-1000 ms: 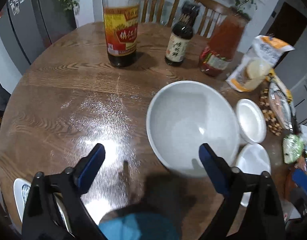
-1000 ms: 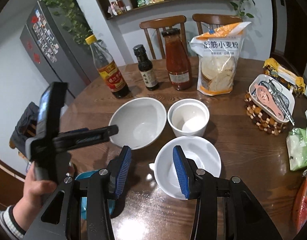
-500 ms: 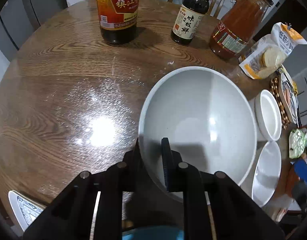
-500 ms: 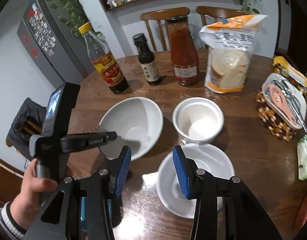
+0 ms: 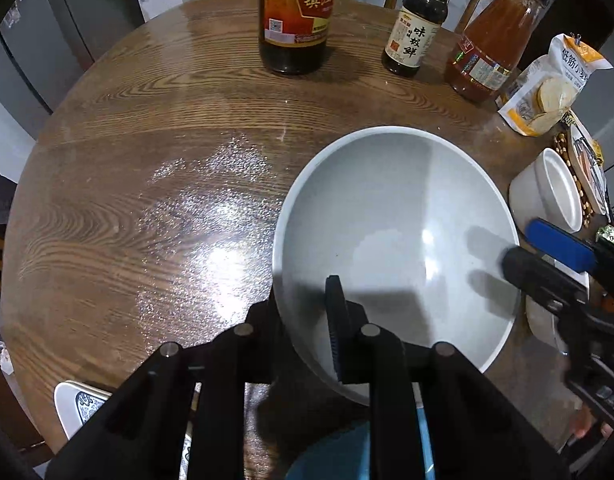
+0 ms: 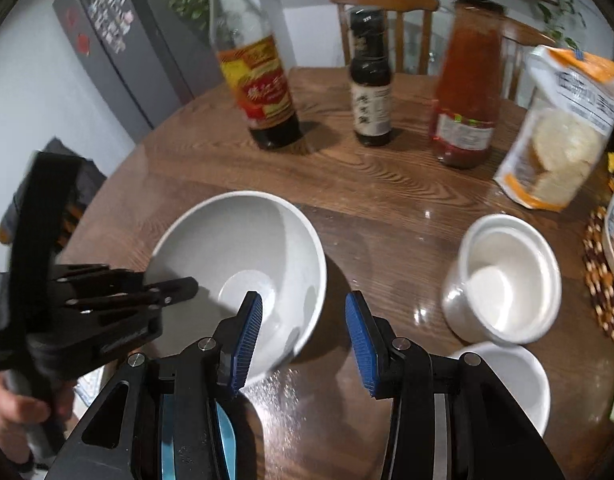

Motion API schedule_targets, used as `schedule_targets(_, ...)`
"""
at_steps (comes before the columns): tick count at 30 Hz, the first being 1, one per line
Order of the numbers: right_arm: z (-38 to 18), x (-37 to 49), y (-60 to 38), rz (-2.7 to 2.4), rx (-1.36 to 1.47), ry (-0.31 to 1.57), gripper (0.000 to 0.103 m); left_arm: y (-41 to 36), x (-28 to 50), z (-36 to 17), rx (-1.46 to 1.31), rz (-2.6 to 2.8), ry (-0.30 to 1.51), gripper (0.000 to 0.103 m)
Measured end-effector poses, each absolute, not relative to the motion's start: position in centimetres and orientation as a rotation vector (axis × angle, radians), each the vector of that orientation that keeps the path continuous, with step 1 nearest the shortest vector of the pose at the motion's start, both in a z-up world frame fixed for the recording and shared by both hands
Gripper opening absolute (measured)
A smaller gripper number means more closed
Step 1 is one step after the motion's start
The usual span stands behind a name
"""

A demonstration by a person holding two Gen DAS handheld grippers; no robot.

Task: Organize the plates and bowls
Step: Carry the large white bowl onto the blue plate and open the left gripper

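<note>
The left tool (image 5: 303,312) pinches the near rim of the grey bowl (image 5: 395,240) on the wooden surface (image 5: 147,160), while the right tool (image 6: 303,336) hovers spread apart at its right rim, beside a white cup (image 6: 503,280) and a white saucer (image 6: 519,384)

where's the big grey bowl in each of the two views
Left wrist: the big grey bowl fills centre right, its near rim pinched by the left tool.
Right wrist: it sits left of centre, at the bottom, the left tool gripping its left rim and the open right tool straddling its near right rim.
Shared landmark: the dark soy sauce bottle stands behind the bowl in both.
</note>
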State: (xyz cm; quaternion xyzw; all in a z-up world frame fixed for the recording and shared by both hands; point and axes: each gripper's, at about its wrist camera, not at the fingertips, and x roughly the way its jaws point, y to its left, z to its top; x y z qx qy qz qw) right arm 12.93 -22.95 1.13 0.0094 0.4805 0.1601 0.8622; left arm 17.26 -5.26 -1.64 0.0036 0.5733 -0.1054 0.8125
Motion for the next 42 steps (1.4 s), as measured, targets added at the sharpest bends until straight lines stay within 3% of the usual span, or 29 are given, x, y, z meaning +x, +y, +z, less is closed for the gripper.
schedule_targets(5, 0.0, 13.7, -21.2, 0.315, -0.070, 1.026, 0.042, -5.2, 16.9, -1.6, 0.016, -0.225, 1.206, 0.020)
schedule_targets(8, -0.5, 13.7, -20.9, 0.318, -0.090, 1.041, 0.026, -5.2, 16.6, -1.6, 0.017, -0.225, 1.200, 0.021)
schedule_targets(12, -0.7, 13.7, -20.8, 0.294, -0.135, 1.030, 0.015, -5.4, 16.6, -1.8, 0.011, -0.225, 1.187, 0.020)
schedule_targets(42, 3.4, 6.2, -22.8, 0.303, -0.009, 0.915, 0.015, -5.9, 9.2, 2.8, 0.026, -0.220, 1.048, 0.022)
